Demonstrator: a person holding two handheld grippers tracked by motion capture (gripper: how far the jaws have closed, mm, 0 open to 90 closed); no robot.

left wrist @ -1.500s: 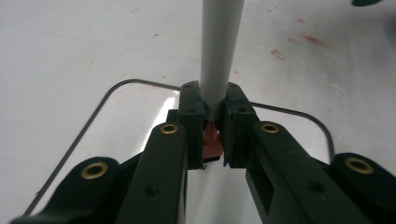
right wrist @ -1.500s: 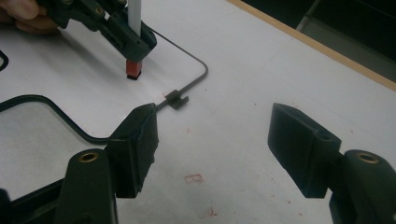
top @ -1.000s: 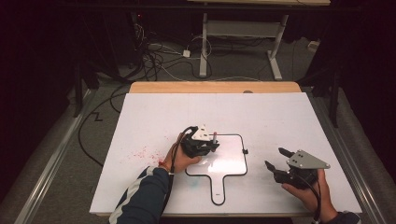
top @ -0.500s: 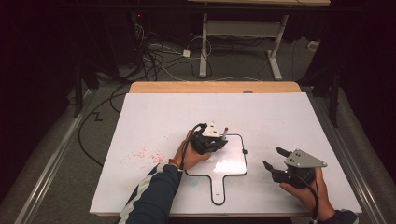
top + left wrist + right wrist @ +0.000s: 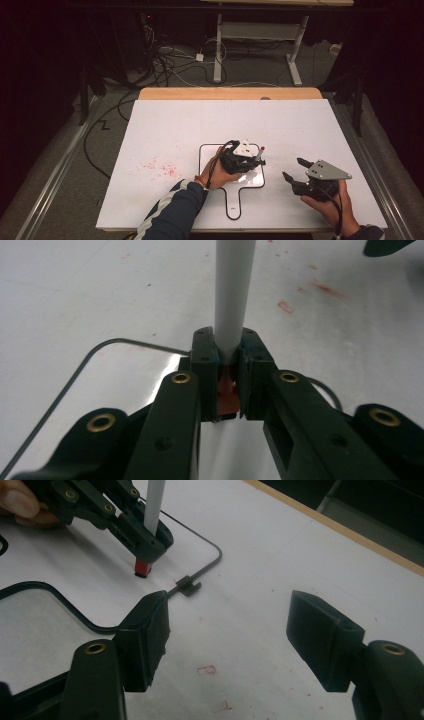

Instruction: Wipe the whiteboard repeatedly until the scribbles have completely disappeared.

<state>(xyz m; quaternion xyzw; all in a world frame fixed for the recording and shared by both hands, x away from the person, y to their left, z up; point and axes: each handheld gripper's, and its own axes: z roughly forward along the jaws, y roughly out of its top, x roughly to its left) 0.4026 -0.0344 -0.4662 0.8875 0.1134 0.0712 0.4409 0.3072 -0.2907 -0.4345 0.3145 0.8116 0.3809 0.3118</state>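
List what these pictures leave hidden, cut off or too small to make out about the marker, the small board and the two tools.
- Marker: far end cut off by the top edge in the left gripper view.
- Marker's red end: partly hidden between the left tool's pads.
- Board: middle covered by hand and left tool in the high view.
- Red marks on the table: too small to read there.
- Right tool: open, its body cut off by the bottom edge.

No readable text, label or number on anything here
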